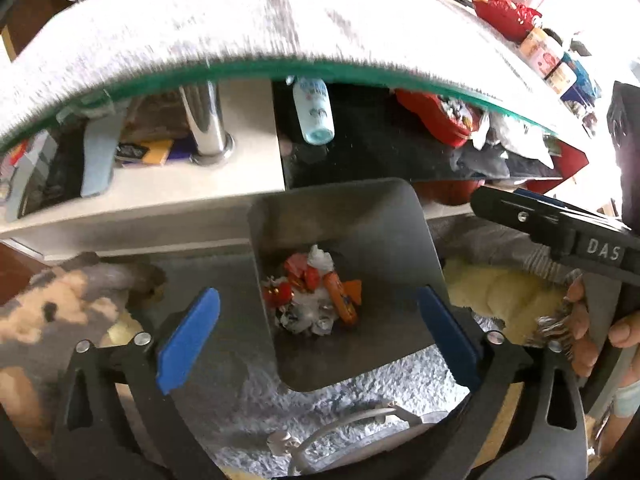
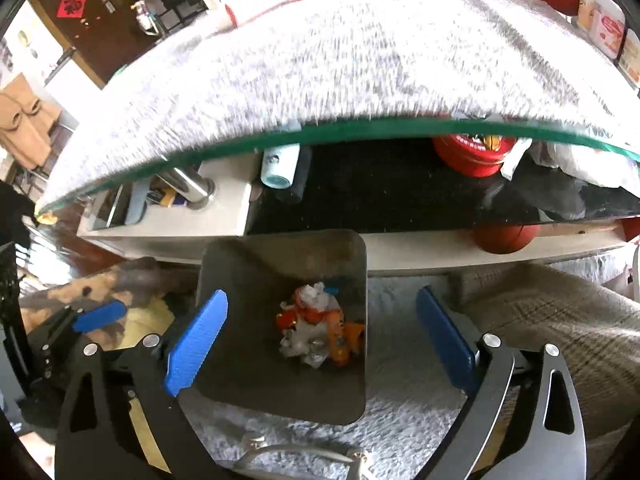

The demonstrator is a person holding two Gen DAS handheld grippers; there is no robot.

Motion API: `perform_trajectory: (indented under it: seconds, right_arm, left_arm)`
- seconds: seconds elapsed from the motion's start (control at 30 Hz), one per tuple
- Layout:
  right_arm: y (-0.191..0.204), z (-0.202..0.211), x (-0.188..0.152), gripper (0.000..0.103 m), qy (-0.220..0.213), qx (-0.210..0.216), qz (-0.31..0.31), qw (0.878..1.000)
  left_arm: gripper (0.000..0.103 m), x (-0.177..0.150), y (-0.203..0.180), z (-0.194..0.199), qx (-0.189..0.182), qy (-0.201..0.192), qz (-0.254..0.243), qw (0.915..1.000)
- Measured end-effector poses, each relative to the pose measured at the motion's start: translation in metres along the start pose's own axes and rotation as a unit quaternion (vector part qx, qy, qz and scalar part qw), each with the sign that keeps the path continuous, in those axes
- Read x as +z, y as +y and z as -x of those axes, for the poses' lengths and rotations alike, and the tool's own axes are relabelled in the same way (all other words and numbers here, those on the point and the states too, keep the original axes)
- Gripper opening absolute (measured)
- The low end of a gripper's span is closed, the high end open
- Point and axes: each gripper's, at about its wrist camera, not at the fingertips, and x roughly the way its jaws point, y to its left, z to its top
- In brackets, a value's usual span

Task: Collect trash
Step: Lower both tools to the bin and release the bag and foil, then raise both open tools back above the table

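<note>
Left gripper (image 1: 318,340) spread, empty, lower centre; right gripper (image 2: 322,344) likewise spread, empty. Both hang over the square grey metal bin (image 1: 404,216) mid-frame; crumpled red, orange and white wrappers (image 1: 314,296) lie at its bottom. Glass-edged table with grey fuzzy cover (image 1: 208,20) spans the top.

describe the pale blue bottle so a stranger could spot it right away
Start at the glass tabletop with its green edge. On the shelf beneath it, above the grey trash bin, lies a small pale blue bottle on its side. Its neighbours are a chrome leg and a red tin.
</note>
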Motion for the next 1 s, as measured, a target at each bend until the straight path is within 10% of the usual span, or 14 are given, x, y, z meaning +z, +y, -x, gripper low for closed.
perform_trajectory:
  seconds: [0.47, 1.0]
  right_arm:
    - [0.013, 0.061, 0.08, 0.099, -0.082, -0.008, 0.025, 0.996]
    - [0.02, 0.013, 0.189, 0.099, -0.085, 0.01, -0.013, 0.996]
  left_arm:
    - [0.095, 0.068, 0.006, 0.063, 0.012, -0.068, -0.015, 0.9975]
    - [0.094, 0.187, 0.036, 0.047, 0.046, -0.095, -0.029, 0.994]
